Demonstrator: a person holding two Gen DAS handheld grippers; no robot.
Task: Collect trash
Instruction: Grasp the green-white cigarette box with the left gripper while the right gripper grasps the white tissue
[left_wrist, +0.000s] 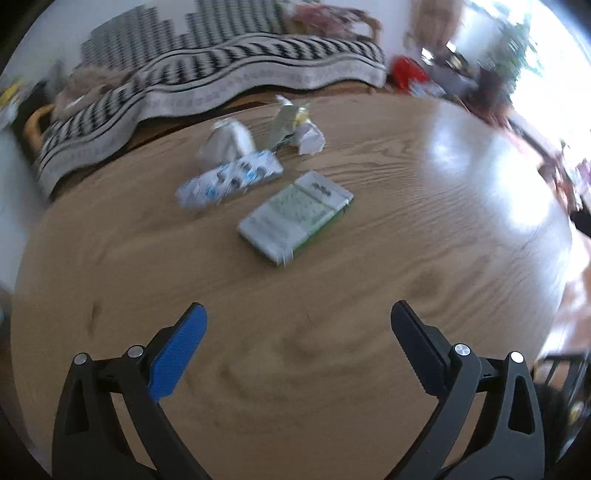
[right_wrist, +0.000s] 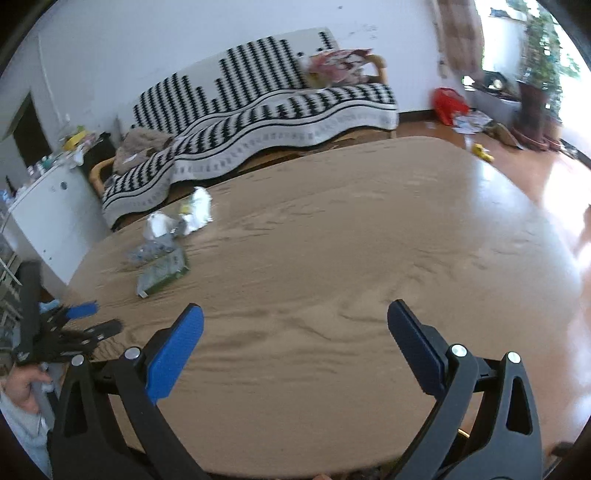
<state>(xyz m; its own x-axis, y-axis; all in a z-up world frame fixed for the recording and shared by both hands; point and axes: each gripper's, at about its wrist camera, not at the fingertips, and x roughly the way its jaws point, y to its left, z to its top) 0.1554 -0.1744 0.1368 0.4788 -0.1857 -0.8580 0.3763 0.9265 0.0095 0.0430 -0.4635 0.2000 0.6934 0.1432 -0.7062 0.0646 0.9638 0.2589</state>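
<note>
Several pieces of trash lie on a wooden table (left_wrist: 406, 258). A flat green-and-white packet (left_wrist: 295, 216) is nearest my left gripper (left_wrist: 297, 314), which is open and empty above the table, a little short of it. Behind the packet lie a blue-and-white wrapper (left_wrist: 229, 179), a crumpled white paper (left_wrist: 227, 142), a silver foil strip (left_wrist: 282, 120) and a white wad (left_wrist: 310, 136). My right gripper (right_wrist: 295, 314) is open and empty over bare table (right_wrist: 369, 240). In its view the trash (right_wrist: 162, 271) lies far left and the left gripper (right_wrist: 81, 321) shows at the left edge.
A sofa with a black-and-white patterned cover (right_wrist: 266, 110) stands behind the table. A white cabinet (right_wrist: 55, 225) is at the left. A red bag (right_wrist: 448, 103) and scattered litter lie on the floor at the right, near a potted plant (right_wrist: 535, 74).
</note>
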